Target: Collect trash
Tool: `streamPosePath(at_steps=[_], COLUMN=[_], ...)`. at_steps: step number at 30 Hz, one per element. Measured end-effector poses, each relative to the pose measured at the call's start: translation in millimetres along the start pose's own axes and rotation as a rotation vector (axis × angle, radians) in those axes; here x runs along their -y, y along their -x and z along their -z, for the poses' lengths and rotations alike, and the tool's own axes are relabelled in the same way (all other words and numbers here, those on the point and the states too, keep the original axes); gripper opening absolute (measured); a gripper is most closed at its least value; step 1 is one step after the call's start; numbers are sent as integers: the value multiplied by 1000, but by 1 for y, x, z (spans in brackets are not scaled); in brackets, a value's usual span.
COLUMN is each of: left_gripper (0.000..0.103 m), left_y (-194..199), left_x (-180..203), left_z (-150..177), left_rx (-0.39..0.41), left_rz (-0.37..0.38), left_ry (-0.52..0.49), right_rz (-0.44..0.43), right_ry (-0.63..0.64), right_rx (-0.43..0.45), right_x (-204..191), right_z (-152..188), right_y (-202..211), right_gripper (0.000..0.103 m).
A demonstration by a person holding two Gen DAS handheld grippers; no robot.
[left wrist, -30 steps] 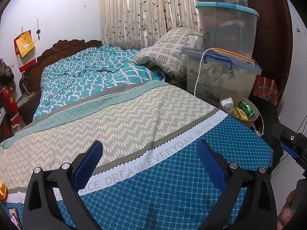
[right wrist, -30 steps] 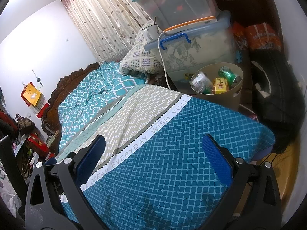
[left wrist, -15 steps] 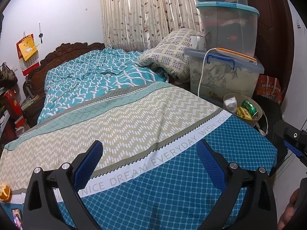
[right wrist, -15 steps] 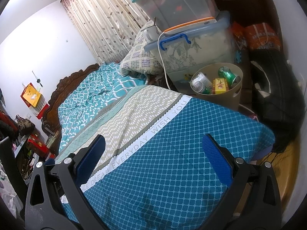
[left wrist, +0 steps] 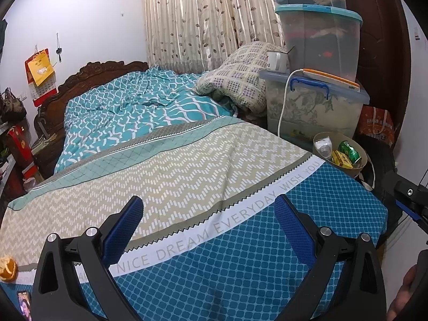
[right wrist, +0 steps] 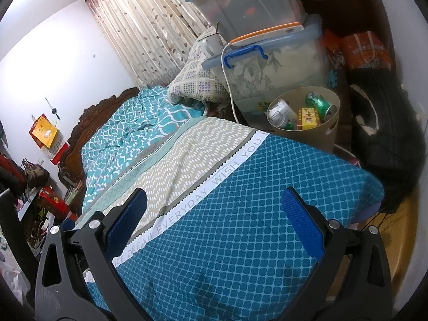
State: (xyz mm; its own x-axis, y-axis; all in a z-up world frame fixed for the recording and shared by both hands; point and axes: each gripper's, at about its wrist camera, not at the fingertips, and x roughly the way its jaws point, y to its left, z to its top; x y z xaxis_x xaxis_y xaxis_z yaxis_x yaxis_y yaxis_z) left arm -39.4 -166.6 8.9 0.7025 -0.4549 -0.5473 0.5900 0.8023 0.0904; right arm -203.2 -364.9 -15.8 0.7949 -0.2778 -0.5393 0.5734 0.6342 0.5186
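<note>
Both of your grippers hang empty above the foot of the bed, jaws spread wide: the left gripper [left wrist: 207, 218] over the white lettered band of the patterned blue and beige bedspread [left wrist: 187, 165], the right gripper [right wrist: 214, 211] over its blue dotted end. The round beige plastic waste bin [right wrist: 325, 131] stands on the floor just beside the far right corner of the mattress, already holding a green drink can [right wrist: 319, 104], a silver can [right wrist: 281, 113] and a small yellow carton [right wrist: 309, 119]. The only loose piece you can see is an orange scrap, probably peel [left wrist: 8, 267], lying on the bedspread at the far left edge of the left view, well apart from the bin. If you swing for it blind you may snag the cloth in the pads and drag the cover, since the peel lies flat and soft. A small printed card [left wrist: 23, 301] lies just below it; take care not to pinch that instead. Near the bin, the white cable [right wrist: 227, 80] hanging from the stacked clear storage boxes [right wrist: 281, 67] runs down close behind the rim, and a careless drop could hook it. The middle of the bed is open room; the right edge falls away to the cluttered floor.
</note>
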Motion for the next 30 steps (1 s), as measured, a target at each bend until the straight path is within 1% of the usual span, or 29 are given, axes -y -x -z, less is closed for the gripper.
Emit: streamPosePath(at_steps=[7, 14, 19, 21, 25, 30], left_gripper=[94, 94, 94, 94, 94, 94], left_y=[-1, 0, -2, -2, 1, 0], left_x=[0, 1, -1, -1, -1, 3], left_z=[0, 0, -1, -2, -2, 0], left_rx=[-2, 1, -11, -9, 3, -4], left_rz=[23, 31, 44, 38, 23, 38], left_ry=[2, 3, 22, 24, 17, -5], right_rz=[-2, -8, -13, -15, -20, -20], right_ry=[1, 3, 1, -3, -5, 1], right_rx=[1, -2, -3, -9, -26, -20], right_x=[0, -2, -2, -1, -3, -5], right_z=[0, 2, 3, 3, 3, 4], right_y=[0, -1, 0, -1, -5, -4], right_gripper=[100, 100, 100, 100, 100, 100])
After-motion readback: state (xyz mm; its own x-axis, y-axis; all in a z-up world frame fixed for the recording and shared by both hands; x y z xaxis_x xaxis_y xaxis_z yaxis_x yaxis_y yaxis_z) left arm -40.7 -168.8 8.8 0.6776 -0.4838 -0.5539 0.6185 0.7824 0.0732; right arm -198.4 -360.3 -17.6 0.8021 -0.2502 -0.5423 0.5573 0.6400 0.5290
